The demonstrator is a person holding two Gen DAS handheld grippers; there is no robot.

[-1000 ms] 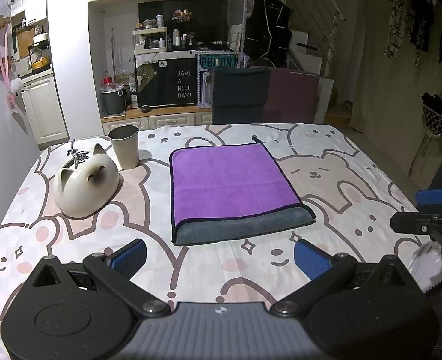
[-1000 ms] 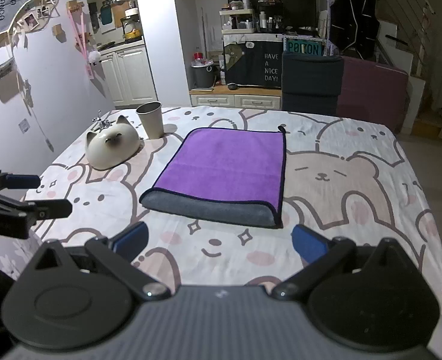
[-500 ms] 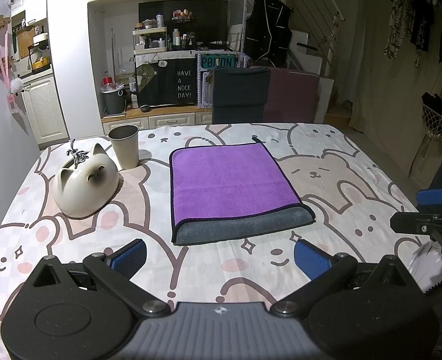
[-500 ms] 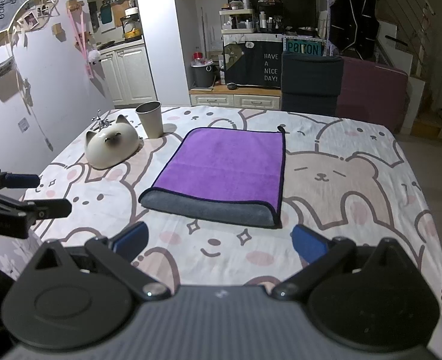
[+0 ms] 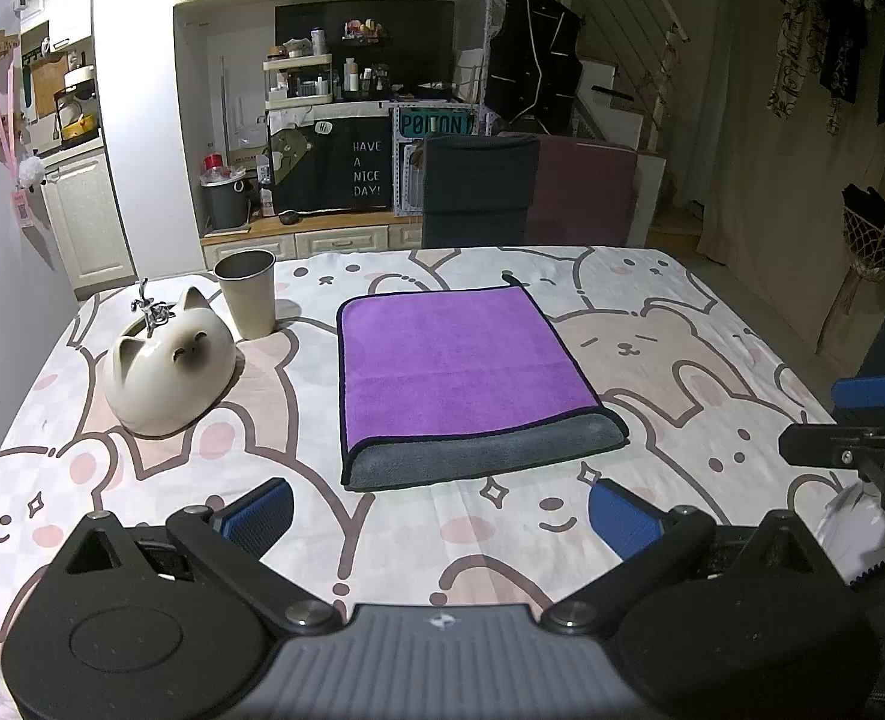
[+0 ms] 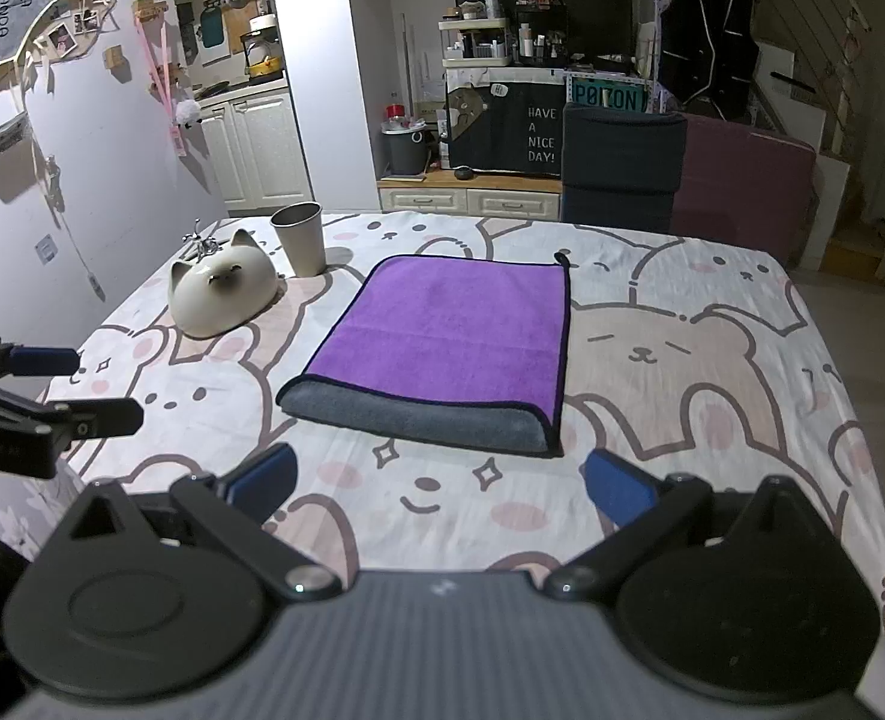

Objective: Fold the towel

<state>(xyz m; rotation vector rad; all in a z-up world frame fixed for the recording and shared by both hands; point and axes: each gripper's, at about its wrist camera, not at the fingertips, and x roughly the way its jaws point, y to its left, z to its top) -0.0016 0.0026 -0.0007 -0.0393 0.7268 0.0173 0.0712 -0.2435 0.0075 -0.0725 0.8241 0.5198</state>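
Left wrist view: towel [image 5: 463, 372] lies folded once, flat at counter [image 5: 682, 372] centre. Left hand-held gripper [image 5: 439, 516] and right hand-held gripper [image 6: 439, 480] hover released, apart from it. Next fold likely requires pinching an edge.

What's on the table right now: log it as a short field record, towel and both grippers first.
towel: purple towel lies flat and folded on the table, grey underside showing along its near edge
left gripper: left gripper open, empty, near the table edge, short of the towel
right gripper: right gripper open, empty, also short of the towel
cup: beige cup upright, left of the towel
cat bowl: cat-shaped ceramic bowl in front of the cup
surface: bear-print tablecloth
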